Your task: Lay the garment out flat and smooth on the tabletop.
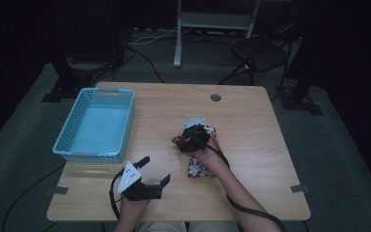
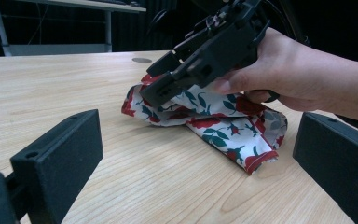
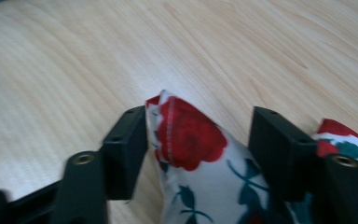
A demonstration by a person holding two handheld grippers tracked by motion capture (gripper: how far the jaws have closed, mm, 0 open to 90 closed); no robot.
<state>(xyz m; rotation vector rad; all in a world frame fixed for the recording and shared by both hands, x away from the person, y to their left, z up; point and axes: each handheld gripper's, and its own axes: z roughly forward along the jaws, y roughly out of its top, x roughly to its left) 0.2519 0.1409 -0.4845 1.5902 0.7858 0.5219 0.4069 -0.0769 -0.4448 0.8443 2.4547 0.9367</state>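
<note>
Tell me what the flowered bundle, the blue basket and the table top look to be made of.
Flowered bundle: thin woven cloth, matt, seemingly cotton; it folds softly and shows a stitched hem.
Blue basket: moulded plastic, slightly glossy, with lattice walls and a handle slot in its rim.
Table top: pale wood grain, smooth; the even sheen suggests laminate or veneer, though solid wood cannot be ruled out.

Floral cloth (image 3: 191, 140) between parted black fingers (image 3: 126, 149)
</note>
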